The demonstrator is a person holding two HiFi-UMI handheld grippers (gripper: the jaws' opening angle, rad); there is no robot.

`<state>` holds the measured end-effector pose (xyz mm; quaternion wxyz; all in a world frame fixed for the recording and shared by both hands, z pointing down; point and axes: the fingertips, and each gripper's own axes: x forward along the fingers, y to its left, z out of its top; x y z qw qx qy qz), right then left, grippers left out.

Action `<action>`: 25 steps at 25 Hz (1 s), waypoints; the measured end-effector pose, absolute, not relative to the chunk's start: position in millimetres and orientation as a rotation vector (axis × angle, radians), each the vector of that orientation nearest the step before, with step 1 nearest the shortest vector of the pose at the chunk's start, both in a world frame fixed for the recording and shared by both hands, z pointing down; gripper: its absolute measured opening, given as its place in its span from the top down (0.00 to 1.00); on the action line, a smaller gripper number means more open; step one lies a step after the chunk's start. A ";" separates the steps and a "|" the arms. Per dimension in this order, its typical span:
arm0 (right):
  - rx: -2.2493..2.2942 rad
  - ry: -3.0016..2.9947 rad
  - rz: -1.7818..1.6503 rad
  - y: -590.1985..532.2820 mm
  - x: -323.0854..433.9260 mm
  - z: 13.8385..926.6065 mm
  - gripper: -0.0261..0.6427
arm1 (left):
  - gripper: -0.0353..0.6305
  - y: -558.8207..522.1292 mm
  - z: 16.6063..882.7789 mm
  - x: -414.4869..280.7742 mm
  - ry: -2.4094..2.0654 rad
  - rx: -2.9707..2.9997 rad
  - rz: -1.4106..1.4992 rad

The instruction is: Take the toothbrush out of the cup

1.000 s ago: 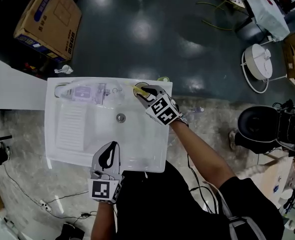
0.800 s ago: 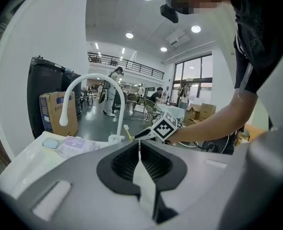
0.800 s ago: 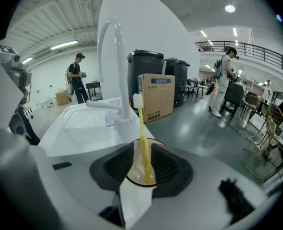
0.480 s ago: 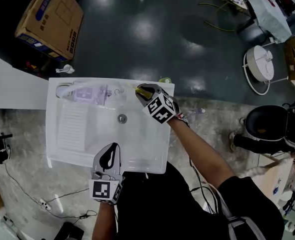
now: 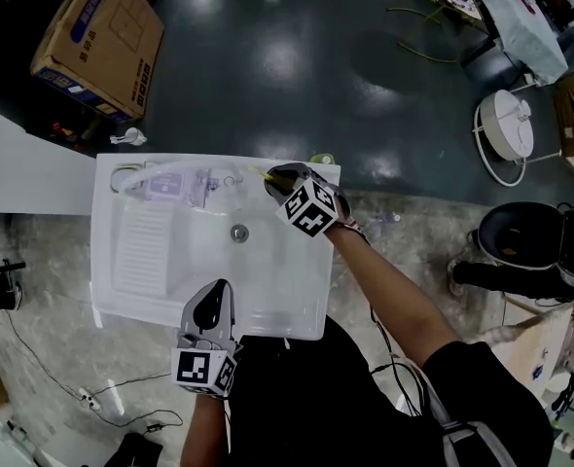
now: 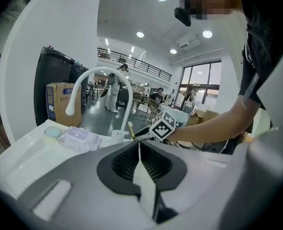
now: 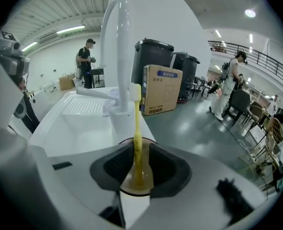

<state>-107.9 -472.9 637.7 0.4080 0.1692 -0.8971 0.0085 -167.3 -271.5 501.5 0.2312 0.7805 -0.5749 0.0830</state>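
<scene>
A yellow toothbrush (image 7: 136, 128) stands with its white head up, and its handle runs down between the jaws of my right gripper (image 7: 140, 152), which is shut on it. The brownish clear cup (image 7: 127, 140) shows as a rim right behind the jaws. In the head view the right gripper (image 5: 273, 174) is at the sink's back right corner, with the toothbrush (image 5: 264, 172) poking out to its left. The cup is mostly hidden there. My left gripper (image 5: 212, 302) hovers at the sink's front edge, shut and holding nothing (image 6: 139, 145).
The white sink (image 5: 306, 290) has a ribbed board on its left, a drain (image 5: 239, 233) and a curved white faucet (image 5: 156, 168) at the back. A purple packet (image 5: 175, 181) lies by the faucet. A cardboard box (image 5: 97, 42) stands on the dark floor beyond.
The right gripper has turned slightly at the cup, its marker cube rotating, while the toothbrush stays between its jaws. The left gripper has stayed where it was.
</scene>
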 end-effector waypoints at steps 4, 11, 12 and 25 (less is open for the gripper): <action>0.414 -2.239 -0.005 -473.4 -105.0 637.9 0.87 | 0.92 -268.2 501.0 -163.8 -1.578 2.146 0.234; 0.426 -2.284 0.080 -473.9 -105.0 633.2 0.88 | 0.92 -267.4 501.0 -165.7 -1.577 2.149 0.239; 0.436 -2.301 0.111 -473.0 -104.5 631.2 0.88 | 0.92 -267.3 500.5 -165.5 -1.577 2.150 0.239; 0.539 -2.384 0.218 -463.5 -85.0 604.5 0.88 | 0.92 -264.7 488.5 -162.7 -1.577 2.183 0.220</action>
